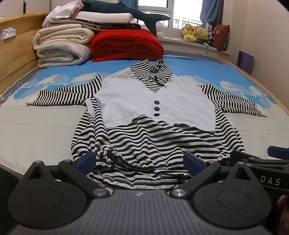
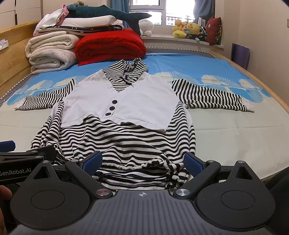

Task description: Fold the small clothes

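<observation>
A small black-and-white striped top with a white vest front lies flat on the bed, sleeves spread, collar away from me; it also shows in the right wrist view. My left gripper is open, its blue pads on either side of the left part of the gathered drawstring hem. My right gripper is open around the right part of the hem. The grippers sit side by side: the right gripper shows in the left wrist view, the left gripper in the right wrist view.
Folded white blankets and a red quilt are stacked at the bed's far end, with a plush shark on top. Soft toys line the windowsill. A wooden headboard runs along the left; a wall is at the right.
</observation>
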Demonstrator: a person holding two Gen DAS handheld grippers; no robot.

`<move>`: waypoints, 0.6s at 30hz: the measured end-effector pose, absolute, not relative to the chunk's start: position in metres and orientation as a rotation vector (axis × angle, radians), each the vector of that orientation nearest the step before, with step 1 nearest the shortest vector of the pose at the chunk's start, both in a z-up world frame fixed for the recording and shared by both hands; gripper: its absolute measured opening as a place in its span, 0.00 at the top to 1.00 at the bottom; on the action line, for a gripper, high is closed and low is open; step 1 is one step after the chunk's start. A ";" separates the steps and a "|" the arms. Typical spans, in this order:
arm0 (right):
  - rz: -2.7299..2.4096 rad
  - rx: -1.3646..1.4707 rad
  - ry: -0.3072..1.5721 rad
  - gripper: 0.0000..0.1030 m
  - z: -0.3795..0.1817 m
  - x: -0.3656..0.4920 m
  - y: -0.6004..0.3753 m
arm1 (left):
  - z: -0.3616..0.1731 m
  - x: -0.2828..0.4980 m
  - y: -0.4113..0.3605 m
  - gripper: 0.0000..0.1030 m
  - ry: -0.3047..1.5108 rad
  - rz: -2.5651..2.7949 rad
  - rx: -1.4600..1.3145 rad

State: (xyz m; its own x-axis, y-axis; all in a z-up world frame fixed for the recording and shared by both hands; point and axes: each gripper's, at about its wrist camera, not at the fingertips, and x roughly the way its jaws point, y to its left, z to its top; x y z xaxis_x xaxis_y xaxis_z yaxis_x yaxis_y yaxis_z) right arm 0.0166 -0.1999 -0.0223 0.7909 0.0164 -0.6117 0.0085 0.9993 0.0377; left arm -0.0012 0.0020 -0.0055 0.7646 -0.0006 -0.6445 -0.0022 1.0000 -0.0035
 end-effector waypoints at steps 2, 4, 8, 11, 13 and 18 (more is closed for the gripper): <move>0.004 0.039 0.659 0.06 -0.022 0.017 -0.200 | -0.005 -0.001 0.002 0.01 0.701 0.001 -0.005; 0.005 0.038 0.659 0.06 -0.022 0.017 -0.200 | -0.005 -0.001 0.002 0.01 0.701 0.001 -0.004; 0.004 0.039 0.659 0.06 -0.022 0.017 -0.200 | -0.005 -0.001 0.002 0.01 0.701 0.001 -0.004; 0.004 0.038 0.659 0.06 -0.021 0.017 -0.199 | -0.005 -0.001 0.002 0.01 0.701 0.001 -0.003; 0.004 0.040 0.659 0.06 -0.019 0.018 -0.199 | -0.005 -0.001 0.002 0.01 0.699 0.001 -0.004; -0.001 0.106 0.629 0.07 -0.005 0.024 -0.219 | 0.009 0.006 0.008 0.02 0.671 0.000 0.011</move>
